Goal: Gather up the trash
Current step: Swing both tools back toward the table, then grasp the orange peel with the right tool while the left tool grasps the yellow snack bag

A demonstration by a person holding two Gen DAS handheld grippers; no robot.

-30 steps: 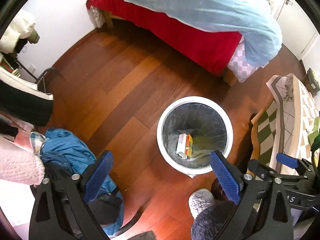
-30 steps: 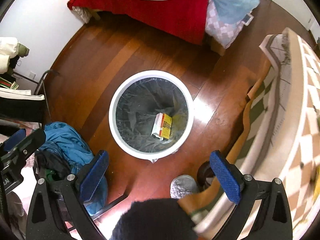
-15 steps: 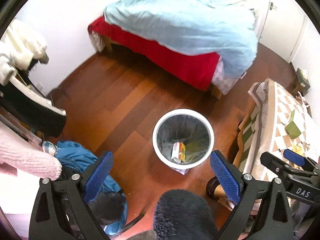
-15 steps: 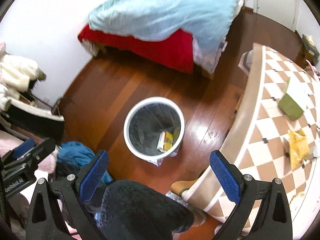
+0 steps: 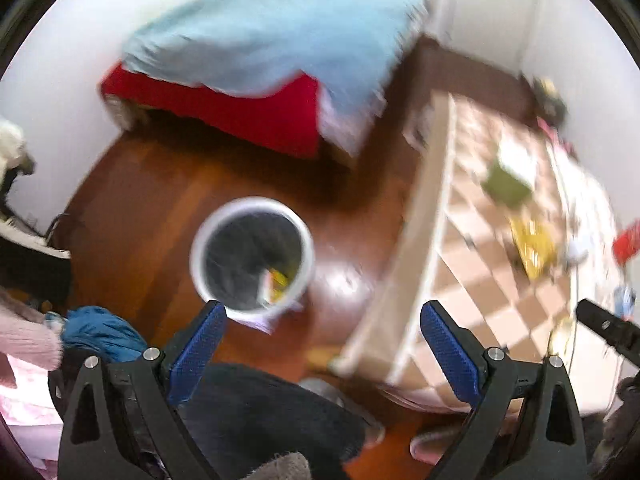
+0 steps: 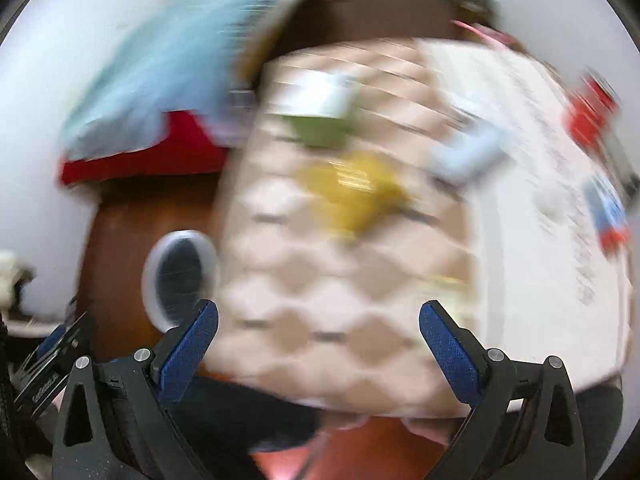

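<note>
Both views are smeared by motion blur. The left gripper (image 5: 322,340) has its jaws spread wide with nothing between them. In its view the white bin (image 5: 251,258) stands on the wood floor (image 5: 160,208) at about 10 o'clock from the fingertips, with a small box (image 5: 274,282) lying inside near its 5 o'clock wall. A blue cloth heap (image 5: 100,330) lies at 8 o'clock, beside the left finger. The checkered table (image 5: 480,280) fills the 2 o'clock side; on it lie a green packet (image 5: 506,186) and, nearer, a yellow wrapper (image 5: 534,244). A bed (image 5: 256,76) sits at 12 o'clock.

The right gripper (image 6: 319,338) is likewise spread and empty, above the table (image 6: 320,300). The yellow wrapper (image 6: 356,196) lies at 12 o'clock, the green packet (image 6: 320,130) beyond it, and a pale blue item (image 6: 466,156) at 1 o'clock, too blurred to name. The bin (image 6: 180,276) is at 9 o'clock, partly hidden by the table edge.
</note>
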